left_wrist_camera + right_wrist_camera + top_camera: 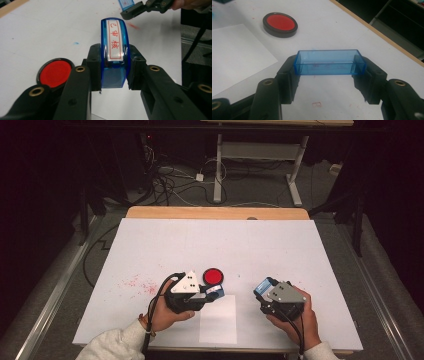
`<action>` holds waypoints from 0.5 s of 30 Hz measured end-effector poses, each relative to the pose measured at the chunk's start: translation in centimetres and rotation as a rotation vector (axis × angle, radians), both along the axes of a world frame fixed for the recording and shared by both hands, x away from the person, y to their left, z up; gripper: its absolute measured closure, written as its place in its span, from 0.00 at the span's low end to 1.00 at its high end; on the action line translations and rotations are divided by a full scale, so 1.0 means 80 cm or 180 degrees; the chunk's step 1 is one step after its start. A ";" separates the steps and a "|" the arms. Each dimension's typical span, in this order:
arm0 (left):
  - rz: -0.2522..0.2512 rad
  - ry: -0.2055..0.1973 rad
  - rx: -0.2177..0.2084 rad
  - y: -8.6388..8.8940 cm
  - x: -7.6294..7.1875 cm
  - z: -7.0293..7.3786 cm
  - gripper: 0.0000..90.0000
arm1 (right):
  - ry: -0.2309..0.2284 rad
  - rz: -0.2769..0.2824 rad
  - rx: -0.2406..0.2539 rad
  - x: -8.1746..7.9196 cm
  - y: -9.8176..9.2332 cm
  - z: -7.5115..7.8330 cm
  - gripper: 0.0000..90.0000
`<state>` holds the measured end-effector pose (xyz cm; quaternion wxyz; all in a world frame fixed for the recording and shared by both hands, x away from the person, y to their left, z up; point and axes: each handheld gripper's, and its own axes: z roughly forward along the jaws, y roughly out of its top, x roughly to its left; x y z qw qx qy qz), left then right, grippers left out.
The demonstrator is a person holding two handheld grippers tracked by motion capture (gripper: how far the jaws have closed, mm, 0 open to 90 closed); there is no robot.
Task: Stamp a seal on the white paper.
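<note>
**Ana:** Stamp [115, 53] first: blue and see-through, with a white label of red characters in a red border along its curved top. It sits squarely between the jaws of the left gripper [115, 67], pads pressed on both its flat sides. Closed on it, I'd say.

**Ben:** Agreed. From the high view the left gripper [214, 291] is low over the table, beside the near edge of the red ink pad [213, 276] and at the far edge of the paper sheet [218, 320]. Is anything in the ink pad?

**Ana:** A round black dish with a red pad filling it, no lid on it. In the left gripper view it lies just left of the jaws.

**Ben:** And the other hand?

**Ana:** The right gripper [330, 72] is clamped on the stamp cap [330, 62], an open blue box held by its two short ends, mouth facing the camera. It looks empty apart from faint red smears on its inner wall.

**Ben:** Where is that in the high view?

**Ana:** The right gripper [262, 289] is well to the right of the paper, apart from the stamp. Red specks [137, 284] dot the white table [210, 240] left of the left hand [167, 315].
</note>
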<state>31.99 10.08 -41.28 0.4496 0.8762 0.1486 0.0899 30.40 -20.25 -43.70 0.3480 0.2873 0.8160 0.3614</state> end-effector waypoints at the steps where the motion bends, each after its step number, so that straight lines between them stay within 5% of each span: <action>1: -0.0018 0.0006 0.0007 -0.001 -0.001 -0.001 0.75 | 0.0008 -0.0002 -0.0022 0.000 0.000 -0.001 0.45; 15: -0.0534 0.0090 0.0407 -0.015 0.002 -0.040 0.75 | 0.0036 0.0042 -0.0038 -0.001 0.002 -0.004 0.45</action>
